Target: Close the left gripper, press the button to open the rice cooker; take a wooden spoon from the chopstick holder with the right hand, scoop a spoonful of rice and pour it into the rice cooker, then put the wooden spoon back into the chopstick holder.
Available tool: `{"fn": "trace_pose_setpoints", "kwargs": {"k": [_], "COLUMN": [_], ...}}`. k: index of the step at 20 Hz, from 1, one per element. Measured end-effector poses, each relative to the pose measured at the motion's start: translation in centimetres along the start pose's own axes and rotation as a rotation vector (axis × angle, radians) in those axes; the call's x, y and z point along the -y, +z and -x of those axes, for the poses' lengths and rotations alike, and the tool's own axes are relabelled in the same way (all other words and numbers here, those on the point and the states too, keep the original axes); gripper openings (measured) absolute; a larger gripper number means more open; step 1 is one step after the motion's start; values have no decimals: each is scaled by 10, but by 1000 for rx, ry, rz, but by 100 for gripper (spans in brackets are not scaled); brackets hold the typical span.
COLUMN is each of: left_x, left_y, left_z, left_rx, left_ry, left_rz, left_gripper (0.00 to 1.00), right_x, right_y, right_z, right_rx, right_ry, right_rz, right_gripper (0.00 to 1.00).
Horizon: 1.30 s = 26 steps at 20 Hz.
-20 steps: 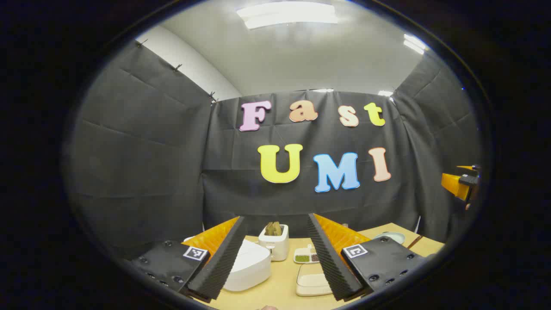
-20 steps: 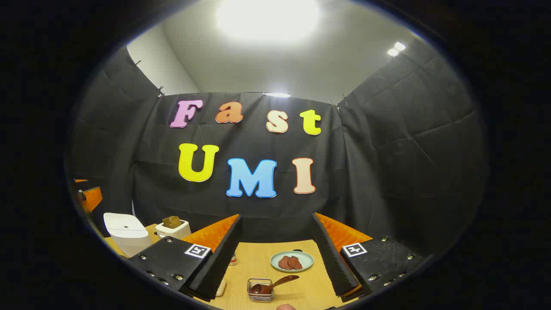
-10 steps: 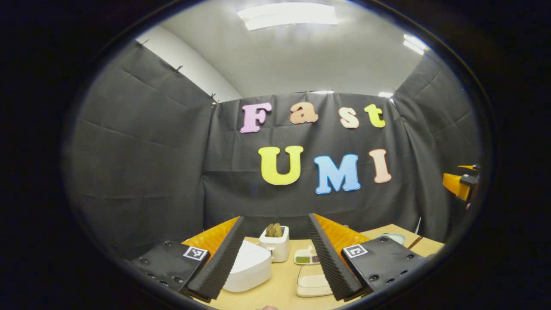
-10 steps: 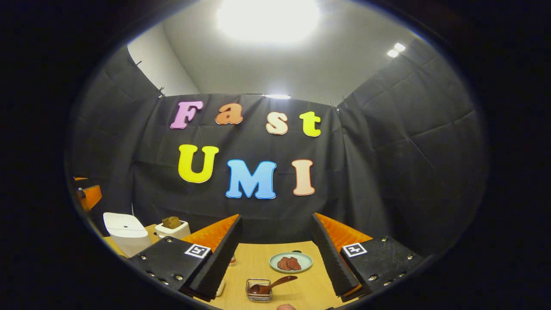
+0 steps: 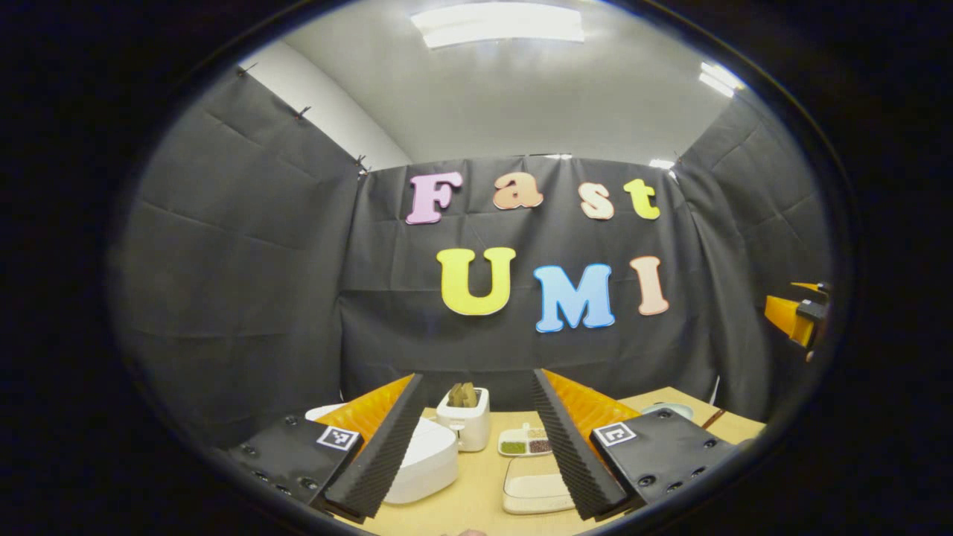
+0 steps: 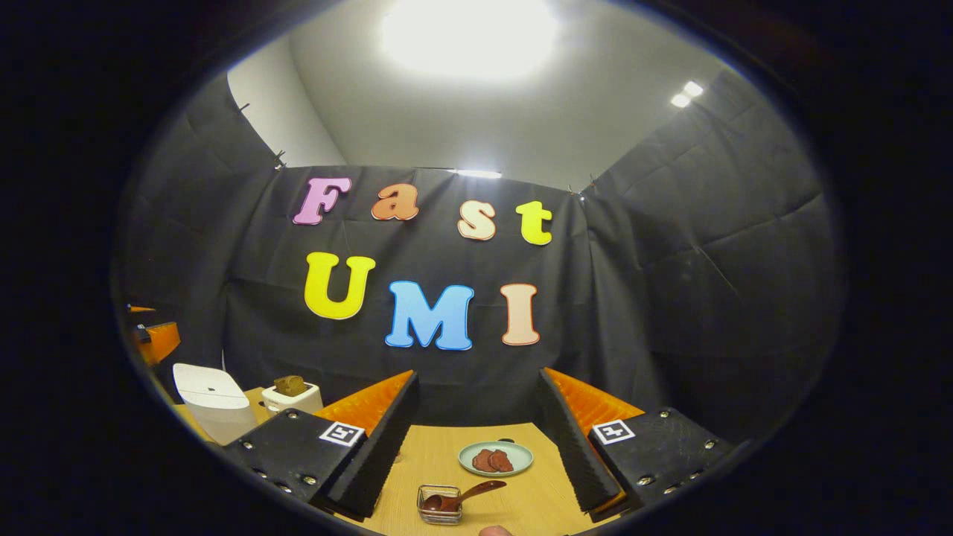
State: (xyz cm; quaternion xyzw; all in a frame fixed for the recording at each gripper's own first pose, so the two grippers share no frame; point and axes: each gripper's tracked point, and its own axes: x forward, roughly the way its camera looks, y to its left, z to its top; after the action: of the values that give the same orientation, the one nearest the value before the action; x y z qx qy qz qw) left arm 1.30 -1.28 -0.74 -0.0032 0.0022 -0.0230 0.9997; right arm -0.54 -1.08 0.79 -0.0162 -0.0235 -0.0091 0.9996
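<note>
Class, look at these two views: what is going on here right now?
A person holds two grippers above a wooden table. Both are open and hold nothing. The left gripper faces the white rice cooker, lid shut. The right gripper faces the wooden spoon, which rests in a small wire holder.

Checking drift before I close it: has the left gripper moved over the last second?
Yes, slightly. In the left gripper view the rice cooker and toaster have slid left between the open left gripper fingers, so it has turned or shifted a little rightward.
</note>
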Motion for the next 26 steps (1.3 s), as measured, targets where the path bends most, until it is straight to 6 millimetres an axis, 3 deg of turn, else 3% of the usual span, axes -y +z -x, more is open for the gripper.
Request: {"fn": "trace_pose_setpoints", "kwargs": {"k": [5,10,12,13,17,19,24,26], "left_x": [-3,-27,-38,-55,-88,-112,-162,-167], "left_y": [9,6,-1,-6,-19,-36,-98,-122], "left_z": [-5,-18,-20,-33,-55,-69,-103,-114], "left_rx": [22,24,17,-5,-41,-74,-187,-224], "left_ry": [3,22,38,32,25,26,53,41], "left_rz": [-15,-2,2,0,44,47,36,32], "left_gripper": [96,28,20,7,9,9,9,9], "right_x": [0,-5,-7,-8,-12,-12,-14,-16], "right_y": [1,-5,-7,-8,-13,-18,-31,-33], "right_z": [3,4,5,8,14,18,27,30], "right_rx": [3,-8,-16,-19,-31,-48,-99,-112], "right_ry": [-3,-6,-11,-14,-45,-69,-136,-158], "right_rz": [-10,-1,8,11,13,12,9,23], "right_gripper": [95,95,95,95,95,95,96,96]}}
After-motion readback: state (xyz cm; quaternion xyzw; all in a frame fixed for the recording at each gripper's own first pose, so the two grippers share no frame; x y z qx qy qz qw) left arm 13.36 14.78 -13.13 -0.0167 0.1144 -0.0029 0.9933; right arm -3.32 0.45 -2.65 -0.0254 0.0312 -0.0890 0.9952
